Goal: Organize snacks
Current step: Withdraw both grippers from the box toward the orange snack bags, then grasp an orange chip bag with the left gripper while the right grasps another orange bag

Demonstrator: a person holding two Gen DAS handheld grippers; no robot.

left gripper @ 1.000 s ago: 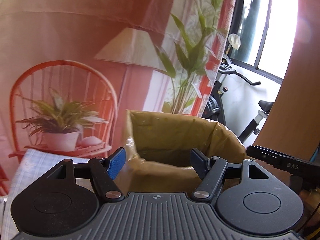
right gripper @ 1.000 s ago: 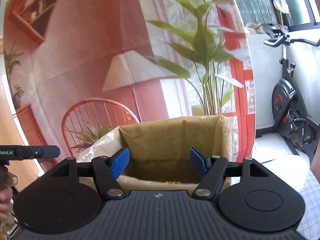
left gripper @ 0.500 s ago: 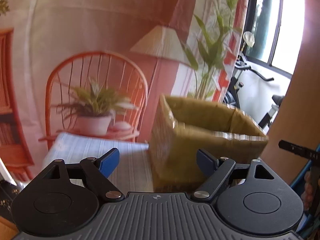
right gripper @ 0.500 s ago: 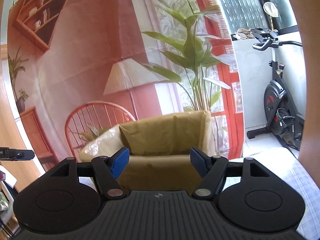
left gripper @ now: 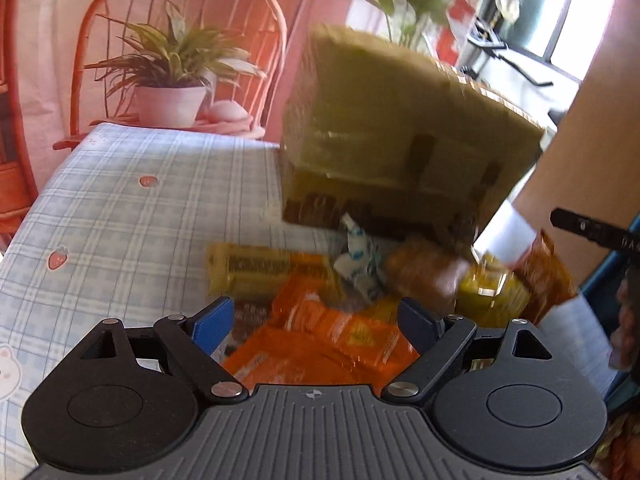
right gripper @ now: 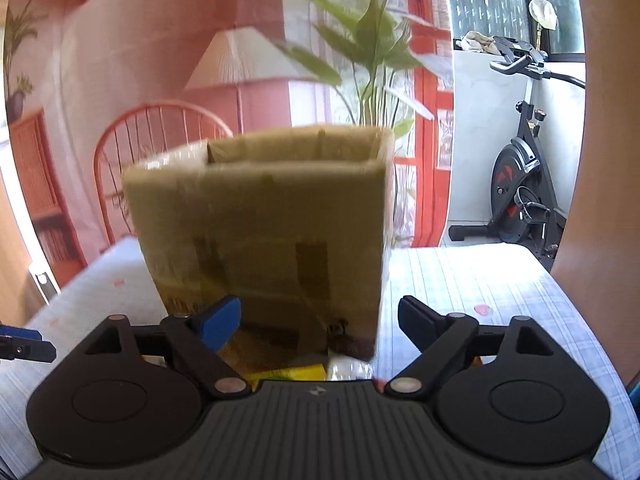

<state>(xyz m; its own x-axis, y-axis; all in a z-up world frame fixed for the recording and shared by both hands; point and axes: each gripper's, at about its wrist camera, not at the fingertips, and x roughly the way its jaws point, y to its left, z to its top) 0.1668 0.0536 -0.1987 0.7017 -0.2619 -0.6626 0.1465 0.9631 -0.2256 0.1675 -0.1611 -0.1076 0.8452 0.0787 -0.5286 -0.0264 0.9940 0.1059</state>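
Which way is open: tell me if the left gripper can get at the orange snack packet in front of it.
Probably yes. The left gripper, its jaws opening with nothing pressed between them, points straight at the orange snack packet, which lies on top of the pile. The cardboard box stands beyond it, not in the way.

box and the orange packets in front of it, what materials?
Box: looks like cardboard, wrapped in glossy clear tape or film; tan faces with shiny streaks, darker patches. Blur leaves it open.
Orange packets: probably plastic or foil film; glossy glints, creased flat pouches.
Tablecloth: seemingly matte woven fabric, with printed checks.
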